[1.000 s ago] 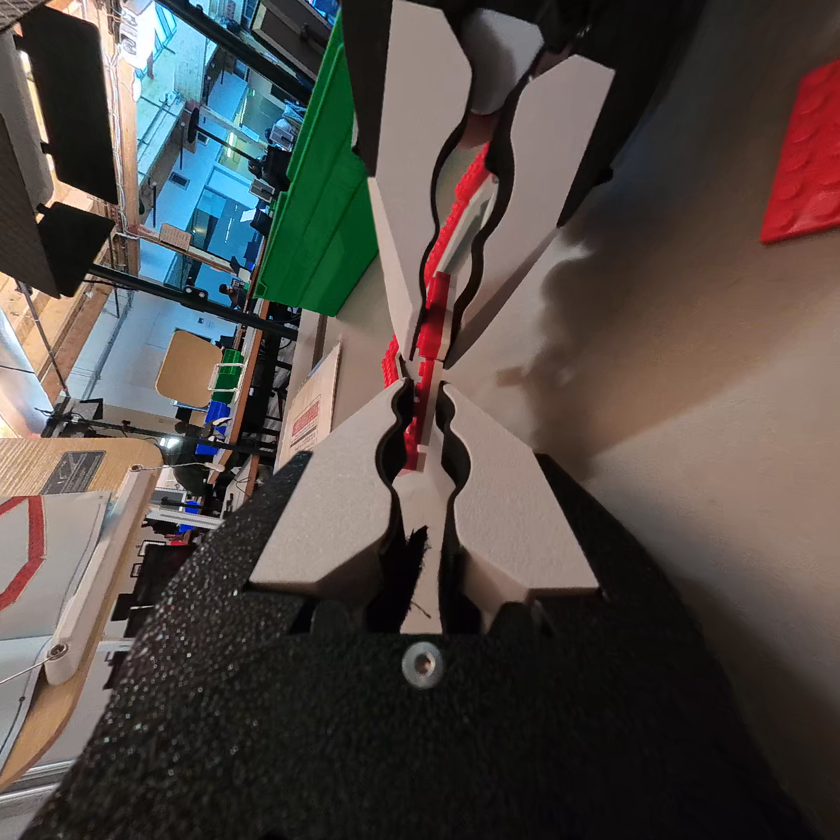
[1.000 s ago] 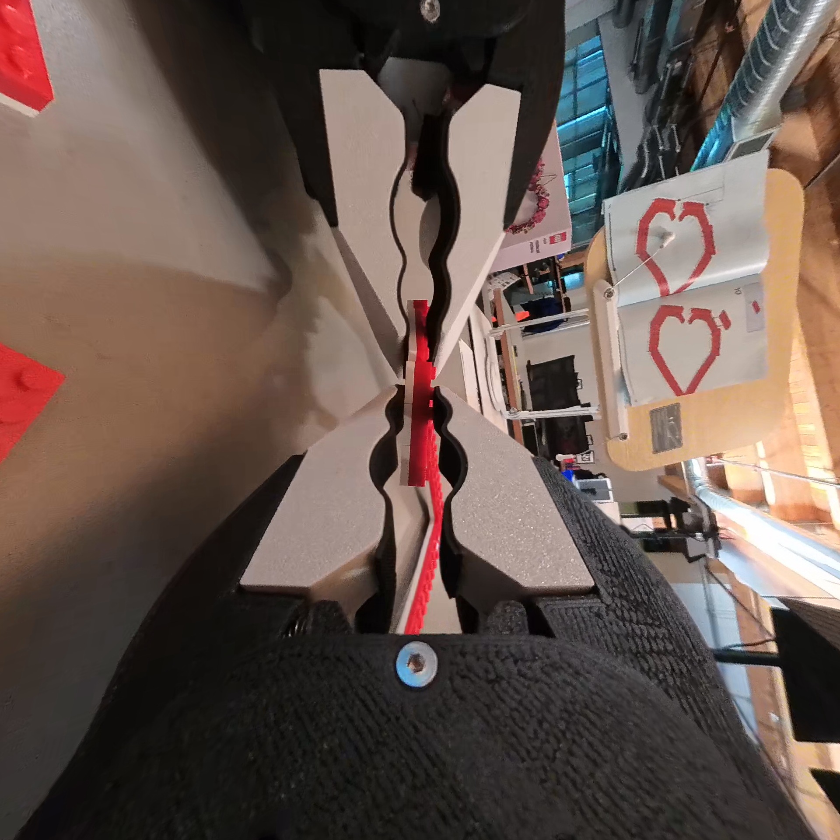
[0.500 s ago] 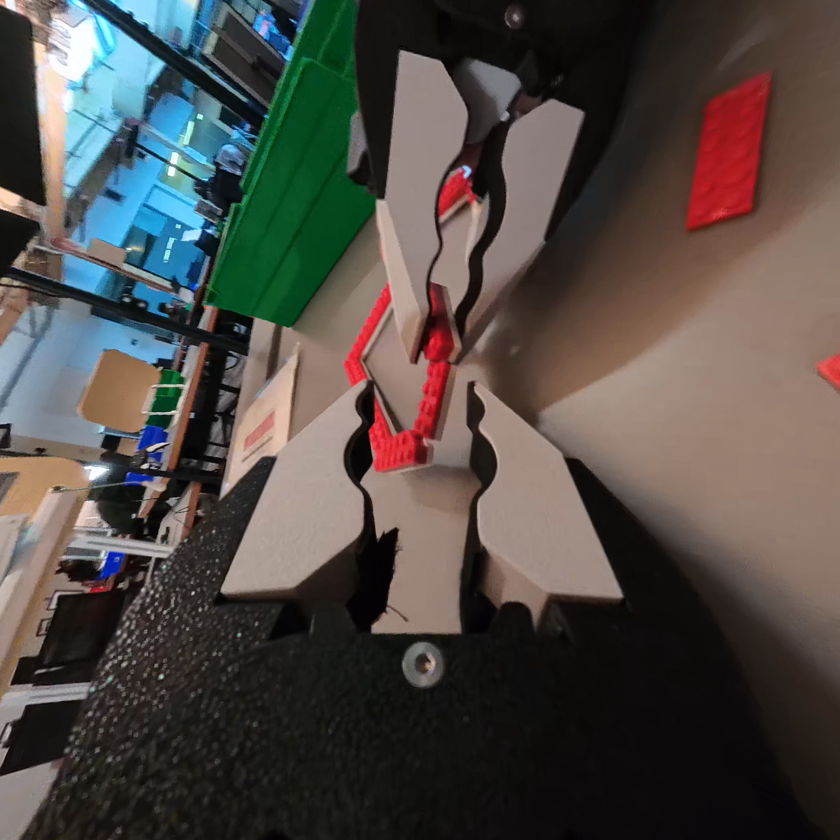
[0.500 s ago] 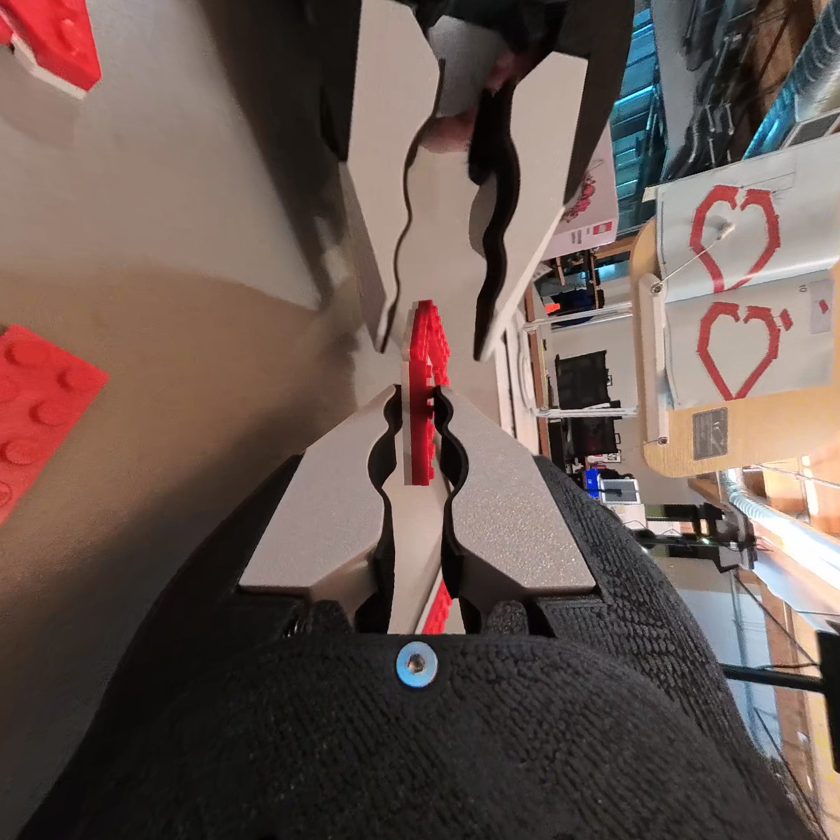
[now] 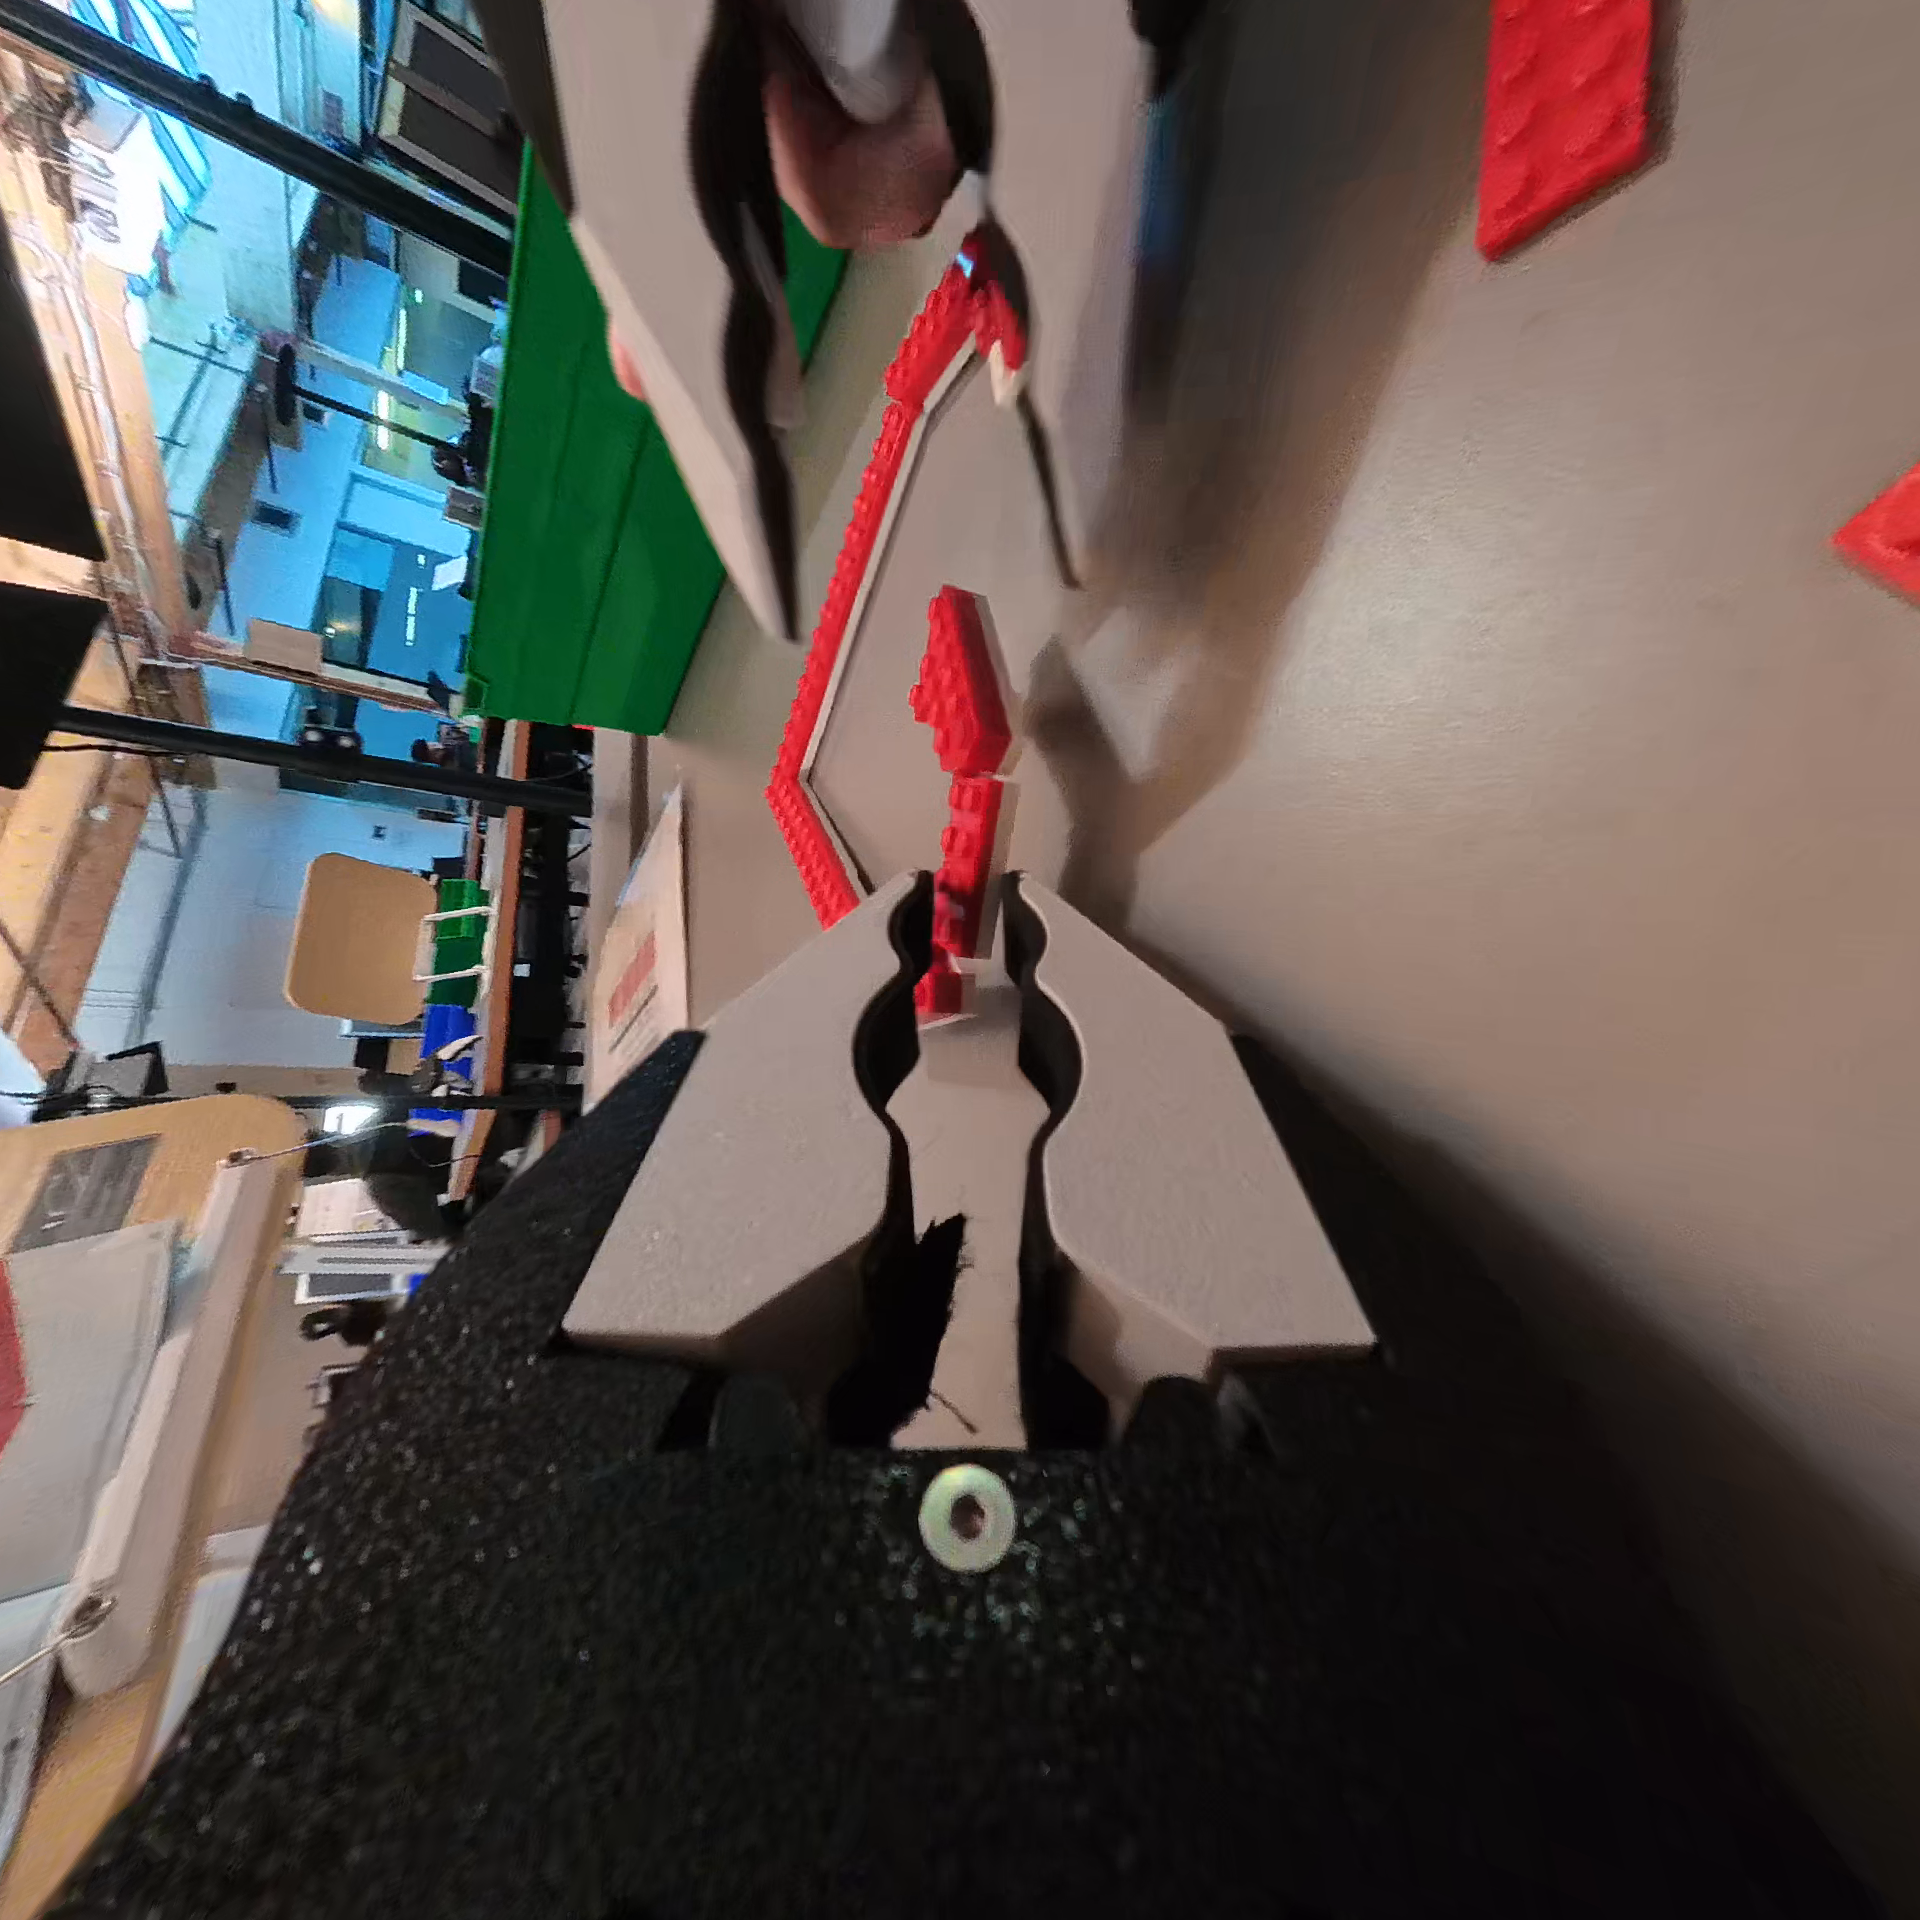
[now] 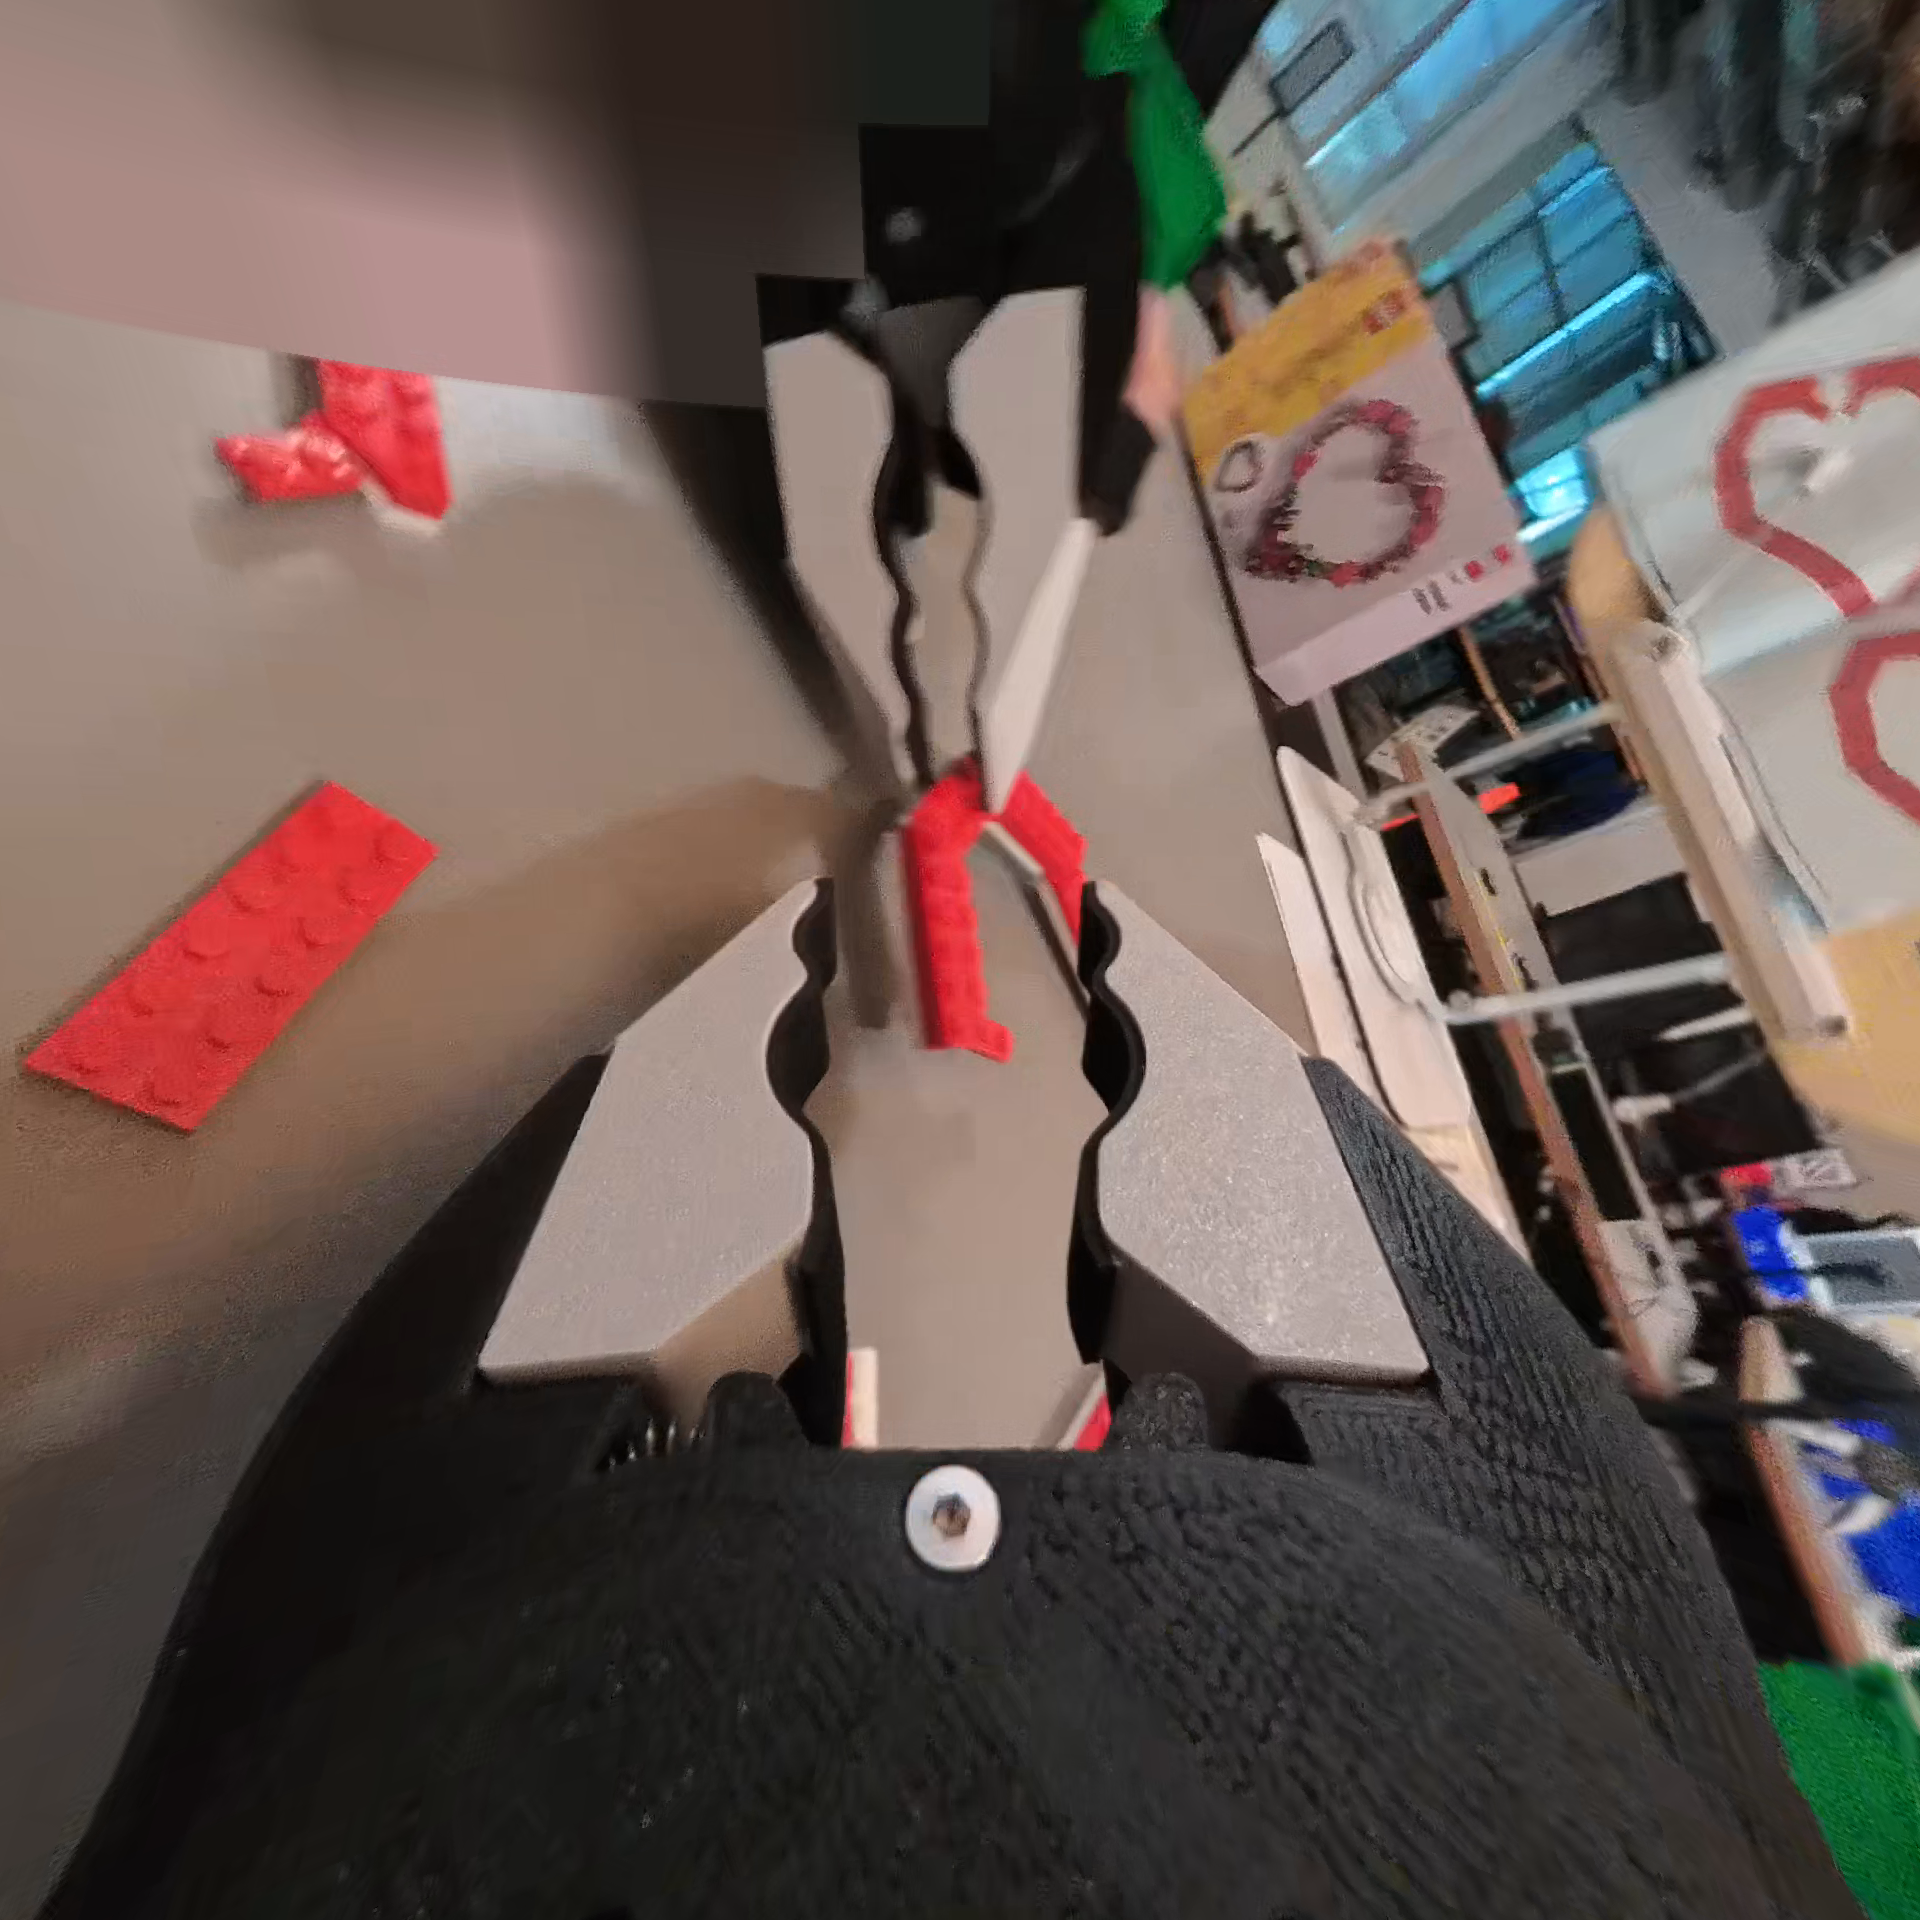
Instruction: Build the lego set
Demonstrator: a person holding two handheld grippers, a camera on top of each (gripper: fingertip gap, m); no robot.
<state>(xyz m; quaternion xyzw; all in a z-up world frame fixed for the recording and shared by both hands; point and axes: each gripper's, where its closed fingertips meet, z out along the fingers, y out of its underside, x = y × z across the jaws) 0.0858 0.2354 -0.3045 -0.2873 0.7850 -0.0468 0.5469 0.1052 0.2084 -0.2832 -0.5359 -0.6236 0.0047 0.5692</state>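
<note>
A red Lego frame point(image 5: 831, 665), an angular outline of thin plates with white undersides, is held up above the beige table point(image 5: 1455, 935). My left gripper point(image 5: 966, 899) is shut on one end strip of it. My right gripper point(image 6: 956, 904) is open, with the frame's strip point(image 6: 945, 935) lying between its spread jaws untouched. In the left wrist view the right gripper point(image 5: 925, 592) shows opposite, jaws wide apart. In the right wrist view the left gripper point(image 6: 948, 784) shows pinching the frame's far part.
Loose red plates lie on the table point(image 6: 229, 956) point(image 6: 343, 447) point(image 5: 1558, 114). A green bin point(image 5: 582, 520) stands at the table's far side. The Lego box point(image 6: 1351, 478) and an instruction stand with red heart pictures point(image 6: 1818, 520) are beside the table. The gap from one gripper's tips to the other's is roughly 5 cm.
Both grippers were shut on the frame. The left then opened and closed again on it. The right gripper has let go, opened wide and pulled back.
</note>
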